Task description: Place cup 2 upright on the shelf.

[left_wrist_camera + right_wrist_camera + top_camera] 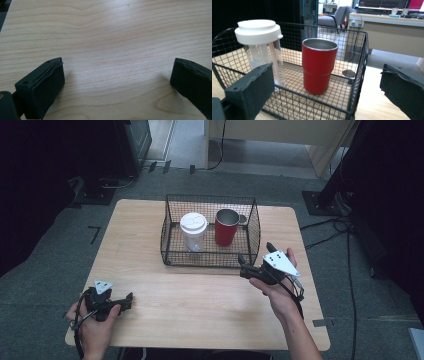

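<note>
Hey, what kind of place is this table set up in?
Probably an office or lab: a grey swivel office chair and a long beige desk carrying monitors stand behind the black wire basket, and loose black cables cross grey carpet.

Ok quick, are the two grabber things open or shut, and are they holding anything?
Left gripper: open, holding nothing, low over the bare table.
Right gripper: open, holding nothing, facing the red cup in the wire basket.
</note>
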The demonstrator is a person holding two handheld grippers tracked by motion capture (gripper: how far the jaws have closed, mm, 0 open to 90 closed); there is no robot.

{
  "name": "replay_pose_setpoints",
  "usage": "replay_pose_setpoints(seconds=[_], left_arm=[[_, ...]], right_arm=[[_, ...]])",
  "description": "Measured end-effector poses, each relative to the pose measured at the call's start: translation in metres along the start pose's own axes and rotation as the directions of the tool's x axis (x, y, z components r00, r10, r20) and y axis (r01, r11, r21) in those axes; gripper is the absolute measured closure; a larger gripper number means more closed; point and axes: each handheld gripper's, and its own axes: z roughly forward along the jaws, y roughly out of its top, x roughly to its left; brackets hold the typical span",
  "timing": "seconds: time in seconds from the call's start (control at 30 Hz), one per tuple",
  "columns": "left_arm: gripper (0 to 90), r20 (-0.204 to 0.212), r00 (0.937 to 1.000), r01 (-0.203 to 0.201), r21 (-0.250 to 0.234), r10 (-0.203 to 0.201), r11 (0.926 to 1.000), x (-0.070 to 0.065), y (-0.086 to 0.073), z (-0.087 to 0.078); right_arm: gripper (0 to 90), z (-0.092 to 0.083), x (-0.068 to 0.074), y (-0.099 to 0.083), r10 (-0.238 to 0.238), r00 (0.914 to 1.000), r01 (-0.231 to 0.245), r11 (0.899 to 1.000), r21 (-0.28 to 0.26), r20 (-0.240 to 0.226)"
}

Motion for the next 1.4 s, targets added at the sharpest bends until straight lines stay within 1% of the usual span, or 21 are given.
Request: replay_pose_setpoints(seconds=[0.17, 0.27, 0.33, 0.37, 0.4, 0.53, 0.73, 1.03, 1.1, 1.13, 1.2, 1.3, 1.4], left_arm=[[0.0, 0.0, 1.0, 0.0, 0.0, 0.0, 1.0, 0.0, 0.0, 0.0], [0.0, 0.0, 1.0, 0.0, 0.0, 0.0, 1.0, 0.0, 0.0, 0.0], [0.0, 0.0, 1.0, 0.0, 0.0, 0.0, 1.0, 0.0, 0.0, 0.0], [0.0, 0.0, 1.0, 0.0, -0.001, 0.0, 1.0, 0.0, 0.0, 0.0], [0.0, 0.0, 1.0, 0.0, 0.0, 0.0, 1.0, 0.0, 0.0, 0.0], [0.0, 0.0, 1.0, 0.0, -0.001, 0.0, 1.0, 0.0, 0.0, 0.0], [0.0, 0.0, 1.0, -0.002, 0.001, 0.002, 1.0, 0.0, 0.0, 0.0], [0.0, 0.0, 1.0, -0.002, 0.002, 0.002, 1.0, 0.0, 0.0, 0.0], [0.0, 0.0, 1.0, -0.002, 0.002, 0.002, 1.0, 0.0, 0.0, 0.0], [0.0, 0.0, 1.0, -0.002, 0.002, 0.002, 1.0, 0.0, 0.0, 0.0], [0.0, 0.0, 1.0, -0.002, 0.002, 0.002, 1.0, 0.0, 0.0, 0.0], [0.0, 0.0, 1.0, -0.002, 0.002, 0.002, 1.0, 0.0, 0.0, 0.0], [0.0, 0.0, 1.0, -0.002, 0.002, 0.002, 1.0, 0.0, 0.0, 0.0]], right_arm=[[0.0, -0.008, -0.005, -0.01, -0.012, 0.9999, 0.011, 1.0, 0.016, 0.013], [0.0, -0.013, -0.01, -0.015, -0.002, 0.9996, 0.002, 1.0, 0.02, 0.029], [0.0, -0.015, -0.015, -0.021, -0.028, 0.9979, 0.027, 0.999, 0.026, 0.057], [0.0, -0.016, -0.018, -0.024, -0.025, 0.9975, 0.023, 0.999, 0.03, 0.066], [0.0, -0.017, -0.021, -0.027, -0.012, 0.9975, 0.01, 0.999, 0.037, 0.07], [0.0, -0.022, -0.031, -0.039, -0.008, 0.9955, 0.002, 0.998, 0.06, 0.094], [0.0, -0.032, -0.042, -0.055, 0.024, 0.9928, -0.034, 0.996, 0.084, 0.117], [0.0, -0.051, -0.057, -0.081, 0.062, 0.9859, -0.082, 0.989, 0.126, 0.155], [0.0, -0.055, -0.061, -0.087, 0.064, 0.9846, -0.086, 0.987, 0.133, 0.163], [0.0, -0.057, -0.063, -0.089, 0.067, 0.9832, -0.091, 0.986, 0.139, 0.17], [0.0, -0.062, -0.067, -0.095, 0.059, 0.9808, -0.087, 0.985, 0.149, 0.186], [0.0, -0.07, -0.073, -0.103, 0.072, 0.9758, -0.107, 0.981, 0.164, 0.206], [0.0, -0.077, -0.079, -0.11, 0.08, 0.9691, -0.125, 0.975, 0.185, 0.233]])
